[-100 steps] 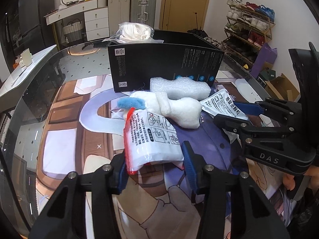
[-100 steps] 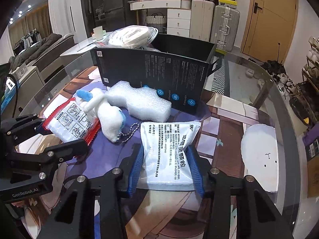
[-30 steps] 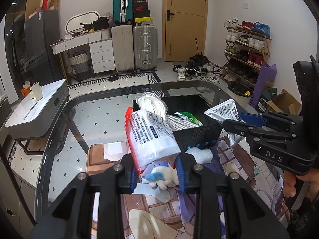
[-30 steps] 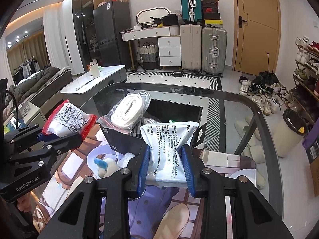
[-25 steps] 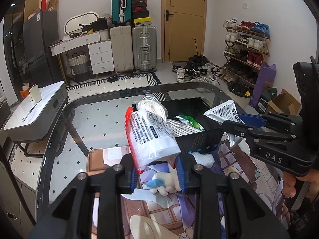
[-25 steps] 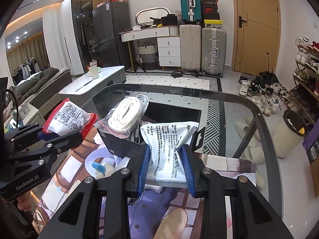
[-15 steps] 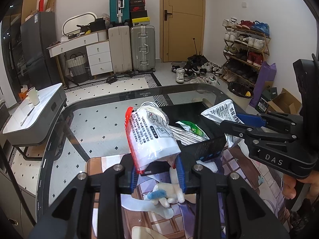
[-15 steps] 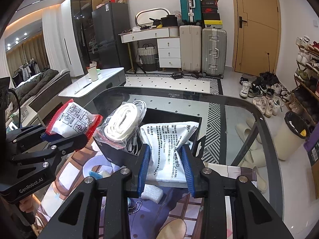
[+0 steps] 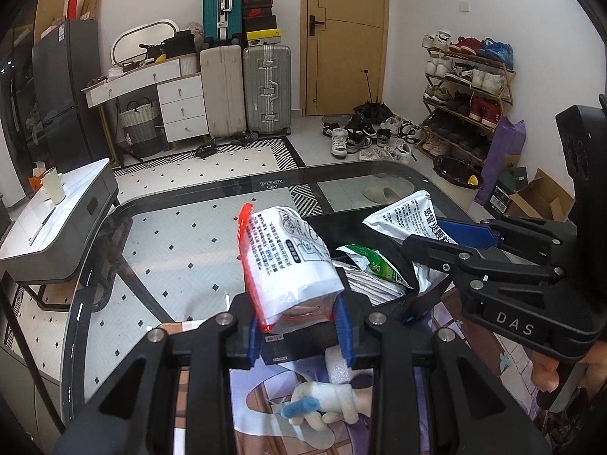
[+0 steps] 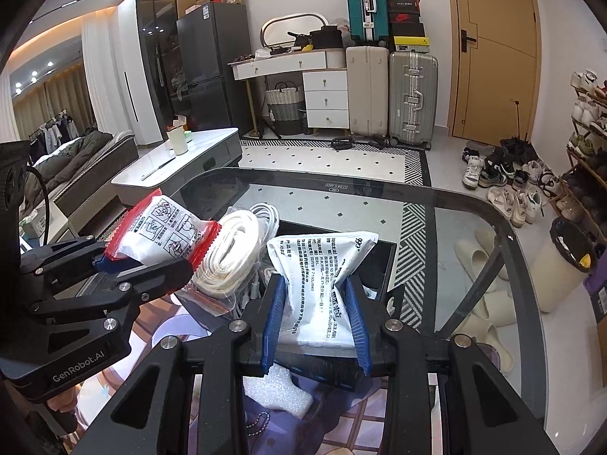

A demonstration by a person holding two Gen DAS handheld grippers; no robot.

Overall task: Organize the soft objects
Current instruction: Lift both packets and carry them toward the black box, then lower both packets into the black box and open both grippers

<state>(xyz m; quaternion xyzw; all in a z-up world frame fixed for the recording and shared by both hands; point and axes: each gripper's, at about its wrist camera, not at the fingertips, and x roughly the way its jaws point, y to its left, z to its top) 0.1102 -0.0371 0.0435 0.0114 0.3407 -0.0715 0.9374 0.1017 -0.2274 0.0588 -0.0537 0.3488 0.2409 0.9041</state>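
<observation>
My left gripper point(image 9: 299, 326) is shut on a red-edged white packet point(image 9: 288, 261), held above the near wall of a black box point(image 9: 383, 303). The same packet point(image 10: 159, 235) shows at the left of the right wrist view, over the box's left side. My right gripper point(image 10: 315, 318) is shut on a white printed pouch point(image 10: 322, 276), held over the box; the left wrist view shows that pouch point(image 9: 409, 220) at its right. In the box lie a bagged white cord coil point(image 10: 231, 254) and a green packet point(image 9: 371, 265). A white plush with a blue tip point(image 9: 326, 405) and a foam block point(image 10: 277, 390) lie on the printed mat.
The box stands on a glass table point(image 10: 455, 235) whose curved far edge lies just beyond it. A person's hand point(image 9: 550, 371) grips the right tool. Beyond are a low grey-white table point(image 10: 182, 167), suitcases, a door and a shoe rack point(image 9: 466, 87).
Both grippers, each still holding its packet, have moved forward over the black box. The plush and foam block have slid down toward the bottom of the views.
</observation>
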